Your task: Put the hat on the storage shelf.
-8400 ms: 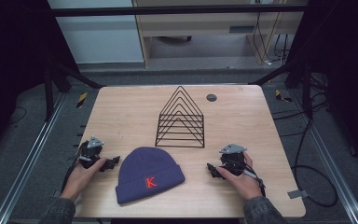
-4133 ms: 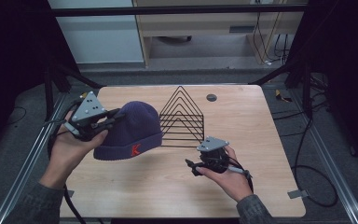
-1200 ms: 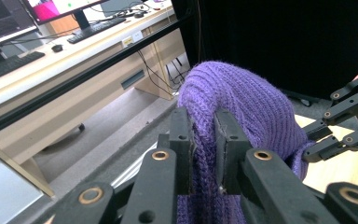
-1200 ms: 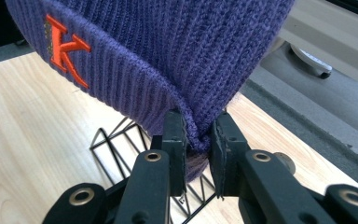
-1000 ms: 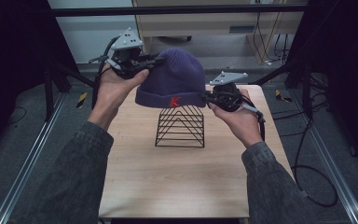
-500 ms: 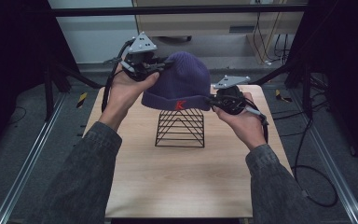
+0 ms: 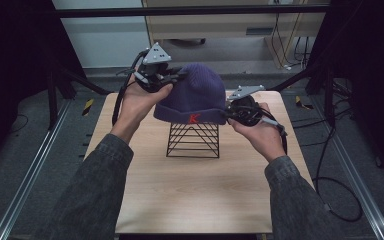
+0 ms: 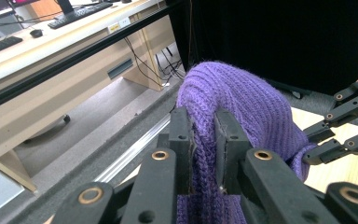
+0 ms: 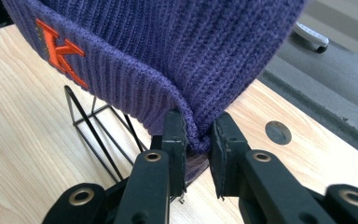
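Observation:
A purple knitted beanie (image 7: 195, 97) with an orange K on its cuff hangs in the air over a black wire pyramid rack (image 7: 194, 140) on the wooden table (image 7: 200, 190). My left gripper (image 7: 172, 77) is shut on the beanie's upper left side; in the left gripper view its jaws pinch a fold of the beanie (image 8: 242, 112). My right gripper (image 7: 228, 111) is shut on the cuff's right end, and the right gripper view has the beanie (image 9: 168, 42) pinched at the cuff corner, with the rack (image 9: 98, 130) below.
A small dark round disc (image 9: 278, 132) lies on the table near its far right part. Black frame posts and cables stand around the table, with a desk (image 7: 230, 22) behind. Grey floor and metal rails (image 7: 27, 180) flank the table.
Both hands carried the beanie slightly rightward and lower, so its cuff now sits just above the rack's peak. Both grips stayed as they were.

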